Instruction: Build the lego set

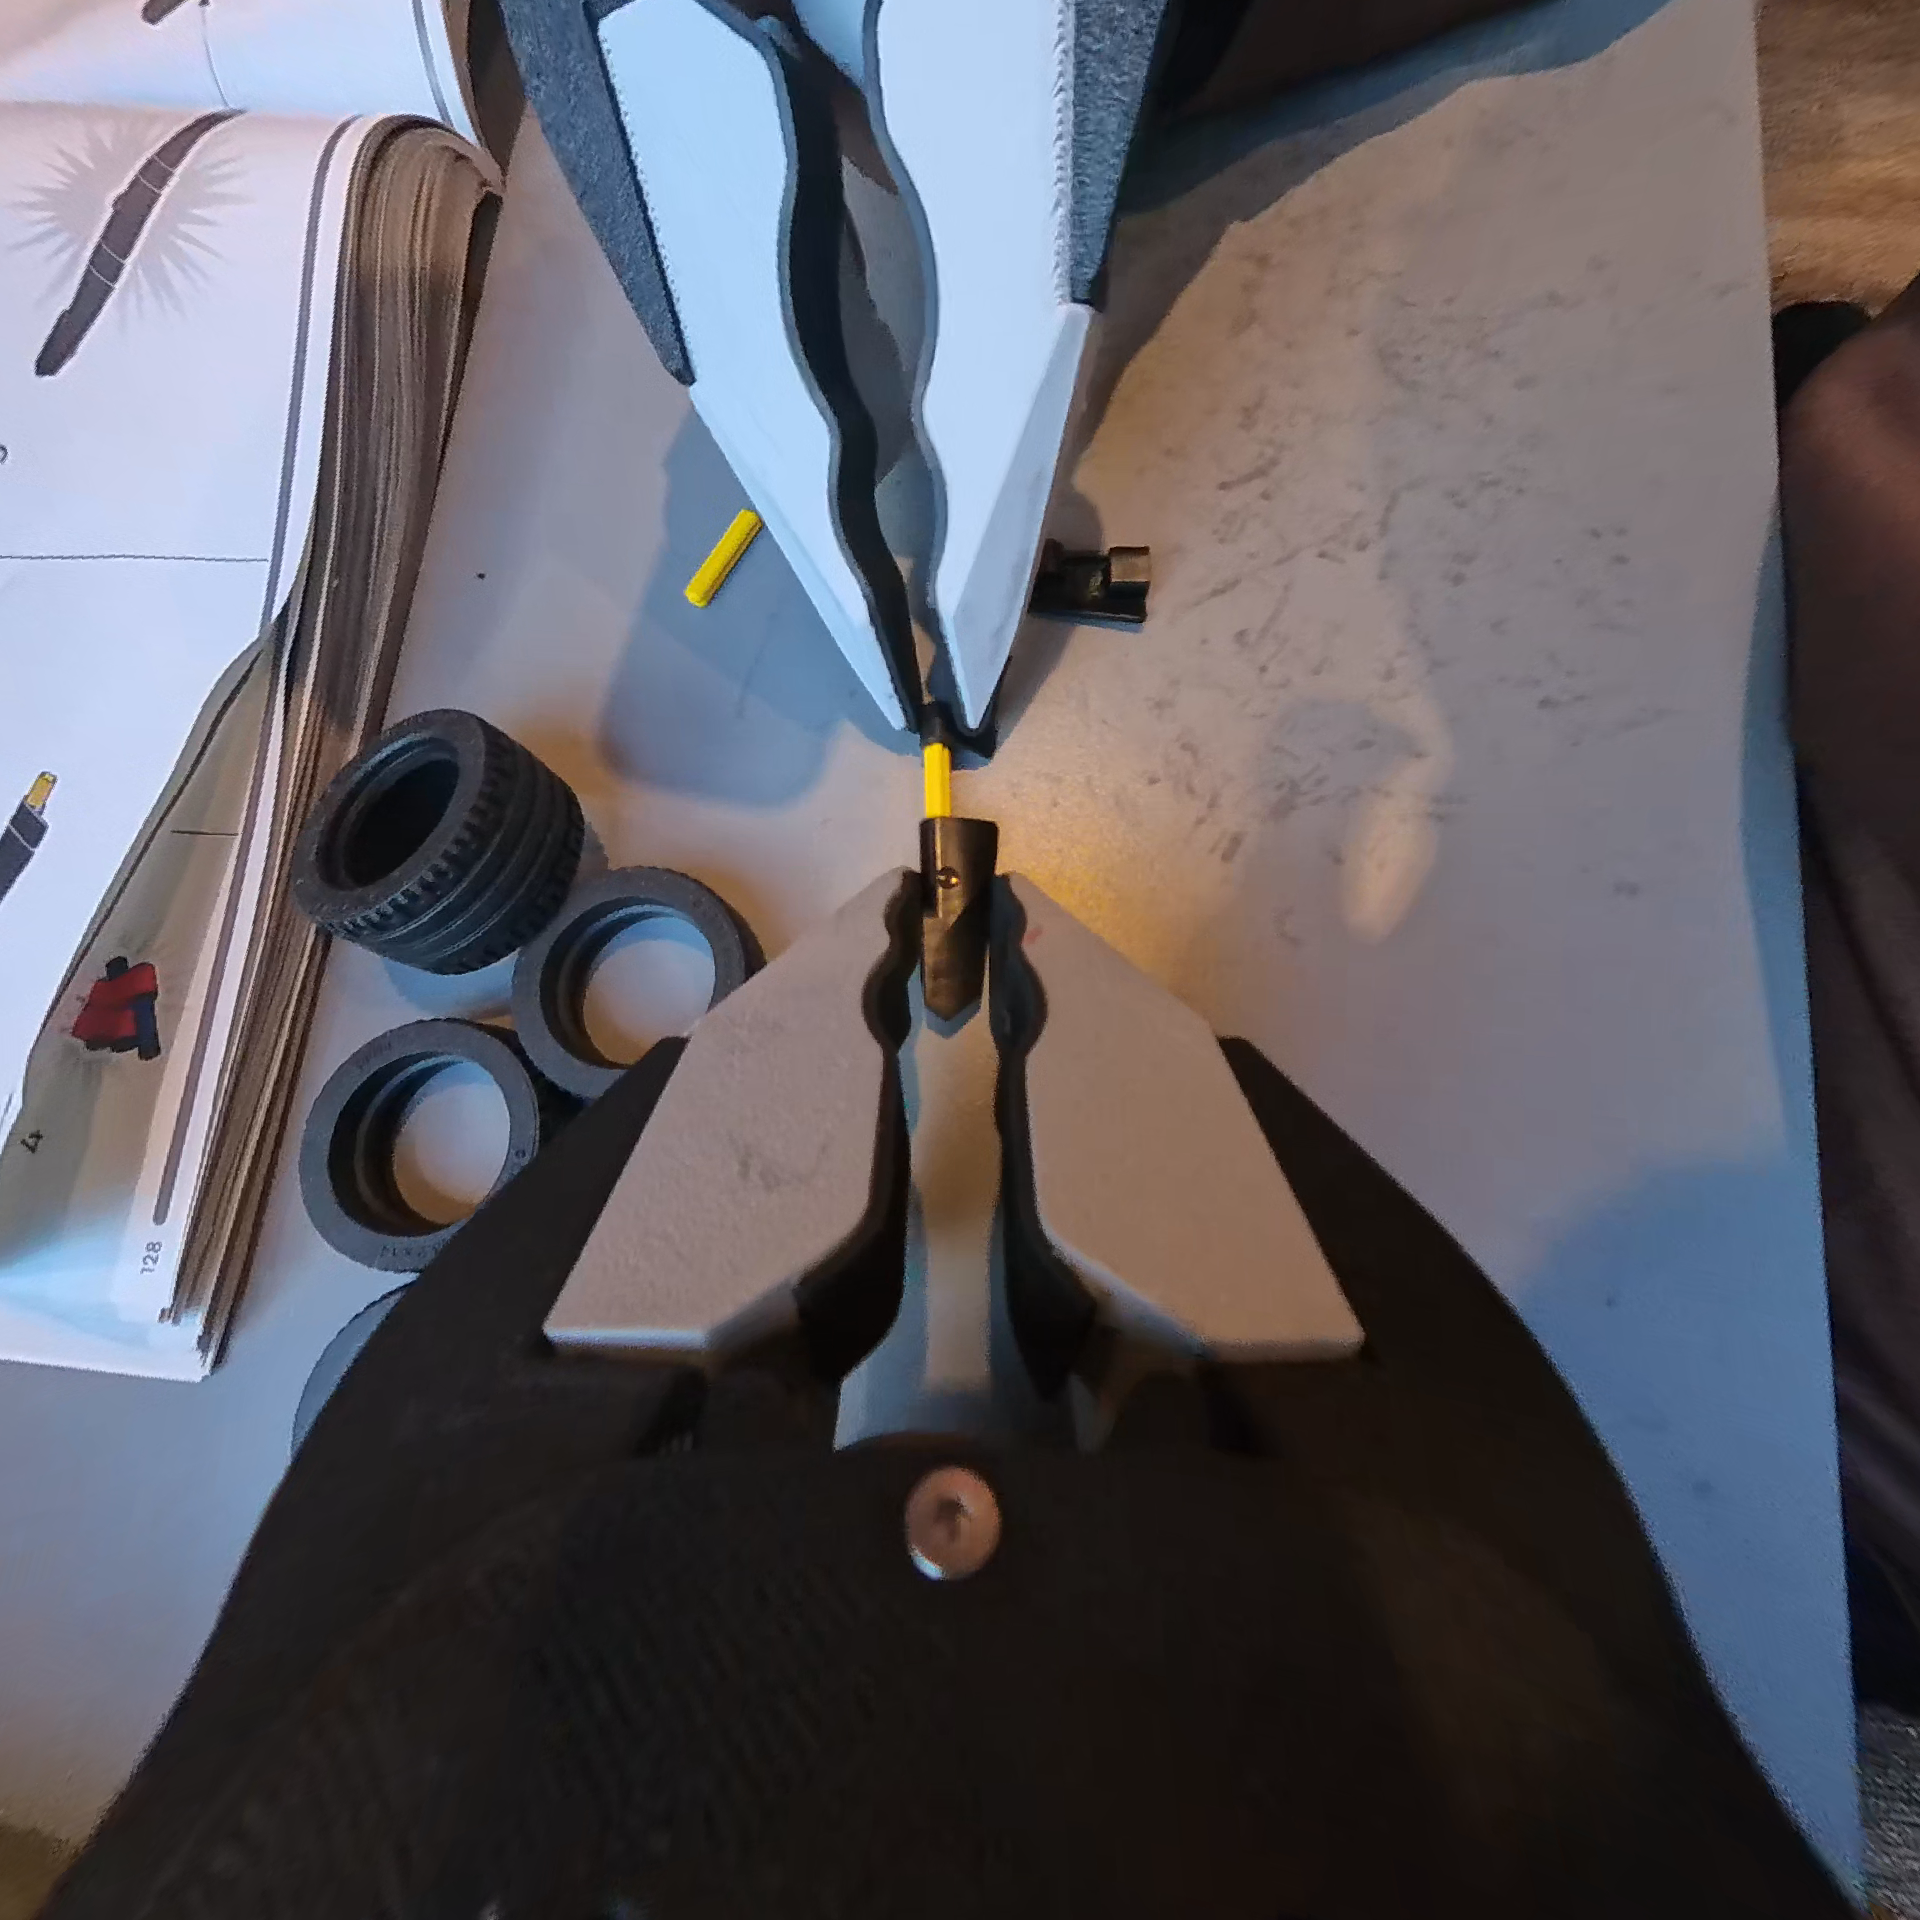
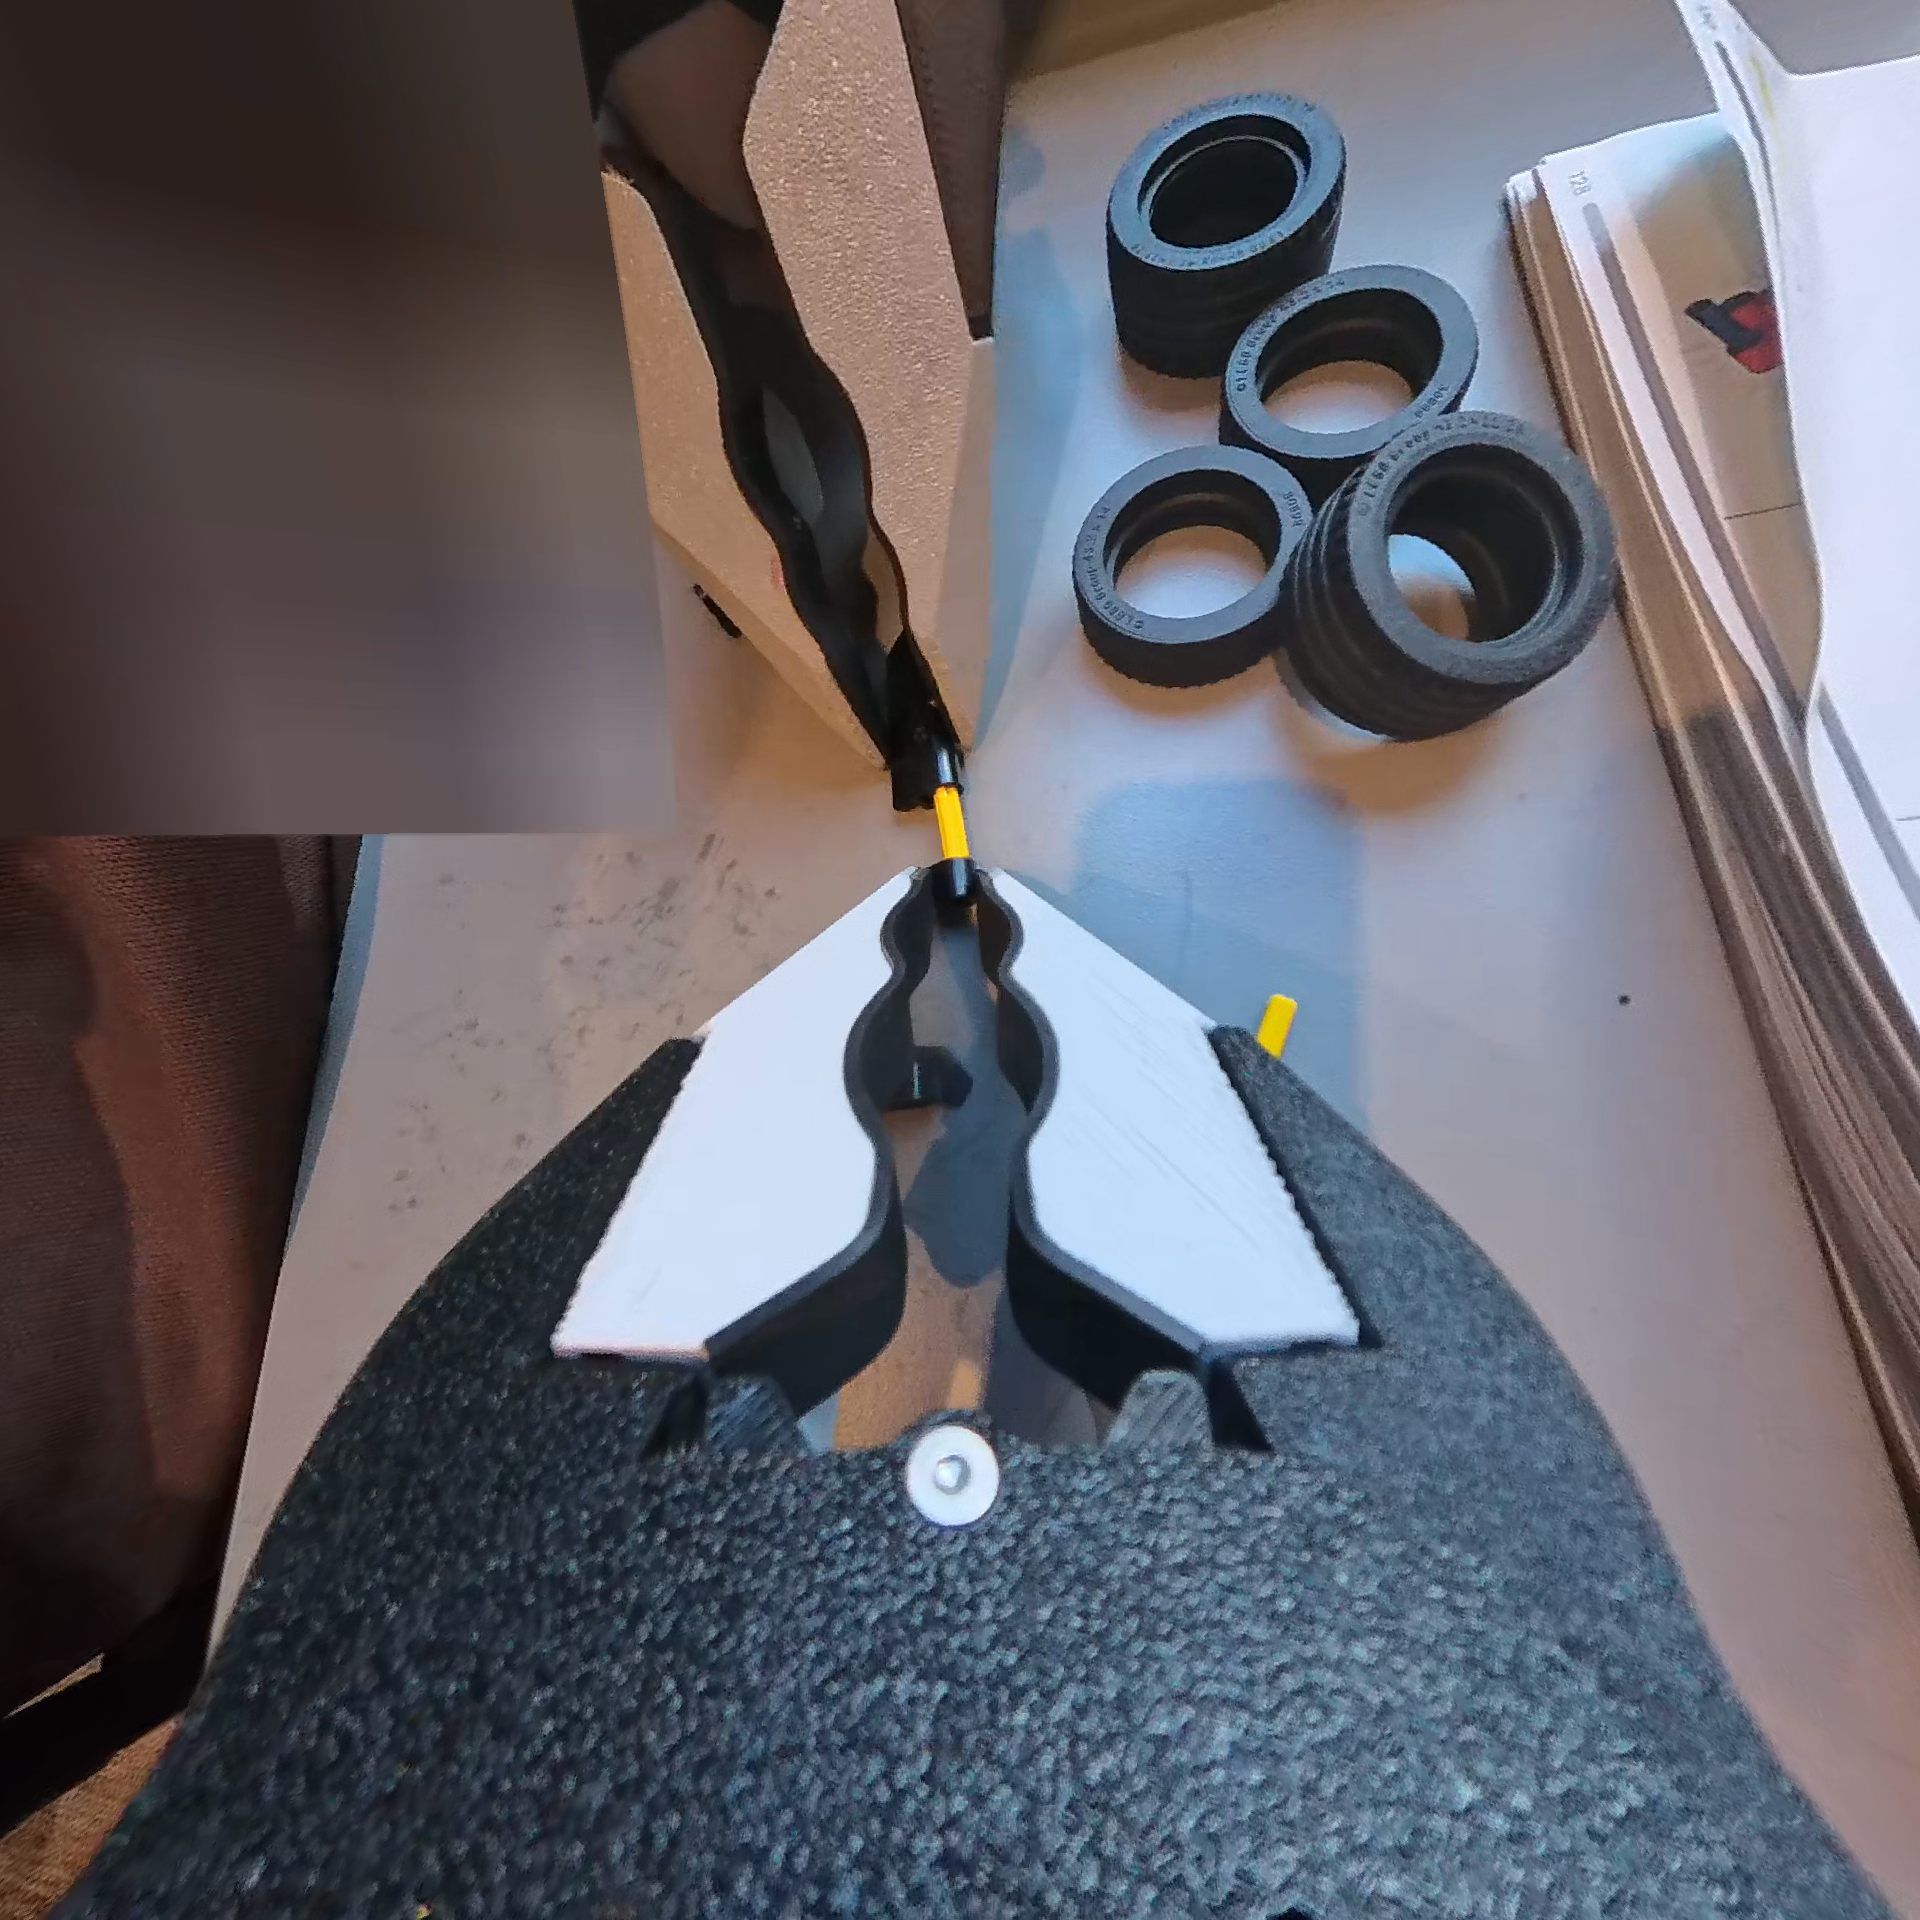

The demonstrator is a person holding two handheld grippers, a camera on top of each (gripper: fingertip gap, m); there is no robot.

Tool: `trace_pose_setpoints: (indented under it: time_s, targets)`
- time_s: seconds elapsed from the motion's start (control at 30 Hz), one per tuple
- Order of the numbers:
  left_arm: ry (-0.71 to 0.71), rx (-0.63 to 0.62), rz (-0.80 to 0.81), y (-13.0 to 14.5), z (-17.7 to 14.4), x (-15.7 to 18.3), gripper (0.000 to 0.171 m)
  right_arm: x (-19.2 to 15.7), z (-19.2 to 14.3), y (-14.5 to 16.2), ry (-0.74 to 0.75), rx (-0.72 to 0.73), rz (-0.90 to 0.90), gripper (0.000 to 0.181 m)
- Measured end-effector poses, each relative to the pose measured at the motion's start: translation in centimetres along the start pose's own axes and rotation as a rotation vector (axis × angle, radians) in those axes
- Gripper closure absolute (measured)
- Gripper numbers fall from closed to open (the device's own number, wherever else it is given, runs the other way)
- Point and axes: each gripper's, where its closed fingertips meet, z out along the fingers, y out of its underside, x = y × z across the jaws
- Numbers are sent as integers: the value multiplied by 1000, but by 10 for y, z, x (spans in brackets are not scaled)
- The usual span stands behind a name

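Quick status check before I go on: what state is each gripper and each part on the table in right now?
left gripper: shut on black connector
black connector: held, yellow axle seated in it
yellow axle: bridging both grippers
right gripper: shut on the axle's black end piece
spare yellow axle: lying loose
tires: four, loose, unmounted
instruction book: open
small black piece: loose on table

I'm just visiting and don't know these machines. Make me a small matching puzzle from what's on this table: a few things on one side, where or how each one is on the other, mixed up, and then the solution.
Things:
1. yellow axle
2. loose yellow piece
3. black tyres
4. instruction booklet

States:
A. lying open at the table's edge
B. held in the air between the left gripper and right gripper
C. grouped on the table beside the booklet
D. lying alone on the table, untouched

Pairs: 1-B, 2-D, 3-C, 4-A
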Motion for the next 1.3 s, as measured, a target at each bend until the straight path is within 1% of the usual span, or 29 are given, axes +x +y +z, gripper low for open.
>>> trace_pose_setpoints:
  time_s: [0.13,0.17,0.2,0.23,0.27,0.33,0.37,0.4,0.47,0.5,0.57,0.63,0.7,0.77,0.87,0.9,1.03,1.2,1.3]
  targets:
    - [30,3,-8,0,0,5,162,-9,1,-12,-31,47,-23,178]
    - [50,11,-5,-3,2,10,161,-8,5,-9,-15,12,-30,178]
    - [59,13,2,-6,5,14,161,0,7,-4,47,-32,-50,181]
    - [53,16,-5,-8,7,14,161,7,3,-3,96,-33,-63,181]
    - [54,19,-10,-9,8,14,161,11,-4,-6,113,0,-45,181]
    - [56,23,-19,-7,6,12,161,9,-23,-22,42,146,36,181]
    - [51,24,-23,-5,4,10,161,11,-32,-28,23,195,69,181]
    - [50,23,-28,-5,4,9,161,14,-38,-28,28,209,81,181]
    - [43,18,-22,-4,3,8,161,23,-42,-18,89,165,49,181]
    - [38,16,-18,-3,3,8,161,22,-42,-13,95,135,19,181]
    - [41,18,-29,-2,1,6,161,11,-37,-1,57,68,-39,181]
    - [39,17,-42,-1,0,5,161,4,-28,8,52,-9,-106,167]
    - [40,16,-47,-1,0,4,161,0,-19,12,59,-55,-164,166]
    - [39,14,-49,-1,0,4,161,-2,-14,15,59,-92,-179,166]
    - [35,13,-48,-1,0,4,161,-7,-9,17,35,-110,-160,178]
    - [34,12,-50,-1,0,4,161,-8,-8,17,28,-110,-150,179]
    - [22,7,-40,0,0,4,161,-17,-1,14,-1,-117,-126,179]
    - [2,2,-58,3,-3,-1,161,-21,-5,18,-6,-138,-90,179]
    - [-6,-1,-58,3,-4,-2,161,-30,0,17,-37,-133,-79,178]
